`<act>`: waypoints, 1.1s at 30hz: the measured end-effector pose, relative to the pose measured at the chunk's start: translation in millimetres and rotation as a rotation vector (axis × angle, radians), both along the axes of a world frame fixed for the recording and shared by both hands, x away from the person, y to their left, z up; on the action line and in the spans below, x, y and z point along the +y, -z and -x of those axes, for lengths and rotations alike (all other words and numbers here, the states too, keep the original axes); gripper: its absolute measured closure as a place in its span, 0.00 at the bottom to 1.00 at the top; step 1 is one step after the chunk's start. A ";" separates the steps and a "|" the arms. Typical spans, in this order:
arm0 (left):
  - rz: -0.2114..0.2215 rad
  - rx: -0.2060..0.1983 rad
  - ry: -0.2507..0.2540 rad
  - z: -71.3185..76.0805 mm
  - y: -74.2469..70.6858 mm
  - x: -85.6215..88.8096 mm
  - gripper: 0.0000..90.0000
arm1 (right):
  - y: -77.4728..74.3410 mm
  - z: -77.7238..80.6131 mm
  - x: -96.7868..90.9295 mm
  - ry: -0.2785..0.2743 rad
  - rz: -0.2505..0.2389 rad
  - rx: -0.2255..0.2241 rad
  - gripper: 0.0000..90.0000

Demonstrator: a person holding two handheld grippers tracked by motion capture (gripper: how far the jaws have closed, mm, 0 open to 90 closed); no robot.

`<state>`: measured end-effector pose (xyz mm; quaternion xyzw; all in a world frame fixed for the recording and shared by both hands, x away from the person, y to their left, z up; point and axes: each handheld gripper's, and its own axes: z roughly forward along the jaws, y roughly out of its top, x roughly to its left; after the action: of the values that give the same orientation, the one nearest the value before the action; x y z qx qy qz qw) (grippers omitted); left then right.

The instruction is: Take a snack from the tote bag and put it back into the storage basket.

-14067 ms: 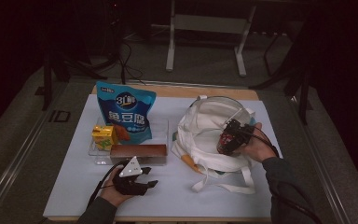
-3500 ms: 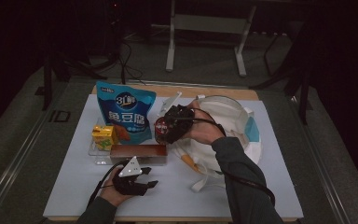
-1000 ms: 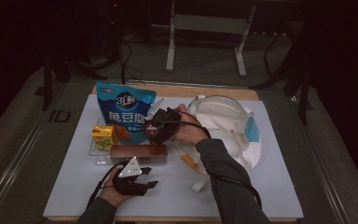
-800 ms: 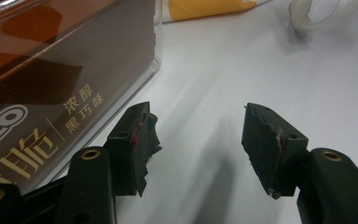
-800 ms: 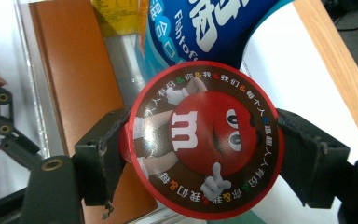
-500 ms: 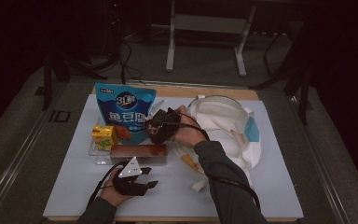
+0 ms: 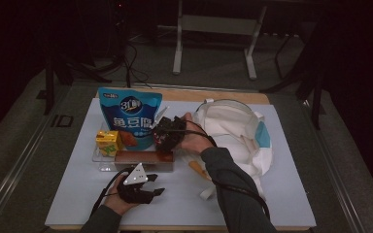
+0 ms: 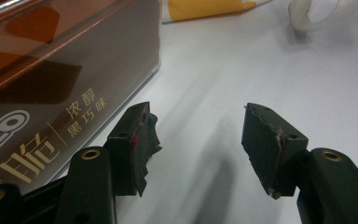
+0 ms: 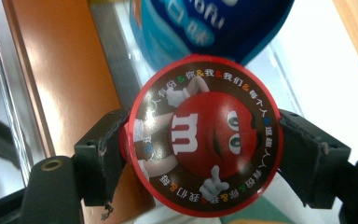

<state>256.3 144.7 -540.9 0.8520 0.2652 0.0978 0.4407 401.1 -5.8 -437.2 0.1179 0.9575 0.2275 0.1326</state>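
The right gripper point(image 9: 200, 158) has its fingers point(image 9: 103, 149) clenched on a round red candy tub point(image 9: 200, 135), pressing its rim from both sides, and holds it above the clear tray point(image 7: 99, 162) near the middle of the desk point(image 7: 291, 194), just in front of the blue snack bag point(image 7: 131, 116) and over the brown chocolate box point(image 7: 141, 158). Near the desk's front edge the left gripper point(image 8: 196, 140) rests with fingers released, nothing between them, just beside that brown box.
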 end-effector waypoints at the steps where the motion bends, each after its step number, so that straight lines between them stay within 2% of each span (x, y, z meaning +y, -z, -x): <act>1: 0.000 0.001 -0.001 0.0 0.0 0.0 0.48 | 0.6 0.3 -0.3 -0.002 0.015 0.001 0.26; 6: 0.001 0.000 -0.001 -0.1 0.2 -0.1 0.48 | 4.9 -1.6 -2.9 0.022 0.028 0.028 0.26; 10: 0.001 0.000 0.000 -0.1 0.1 0.0 0.48 | 7.4 -2.3 -1.2 0.027 0.041 0.032 0.26; 14: 0.001 -0.001 0.000 0.0 0.1 0.1 0.48 | 8.5 -3.3 -1.6 0.037 0.026 0.042 0.24; 16: 0.001 0.000 0.002 -0.1 0.1 0.0 0.48 | 5.6 -3.2 -2.6 0.042 0.008 0.046 0.23; 22: 0.000 0.000 0.000 0.1 0.0 0.0 0.48 | -2.6 -3.6 -9.1 0.052 0.009 0.035 0.24; 33: 0.001 -0.001 -0.002 -0.1 0.2 -0.1 0.48 | -10.1 -3.7 -19.8 0.061 -0.021 0.035 0.25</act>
<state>256.3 144.5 -541.1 0.8515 0.2657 0.0988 0.4411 404.8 -25.6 -427.0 0.1524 0.9532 0.2313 0.1214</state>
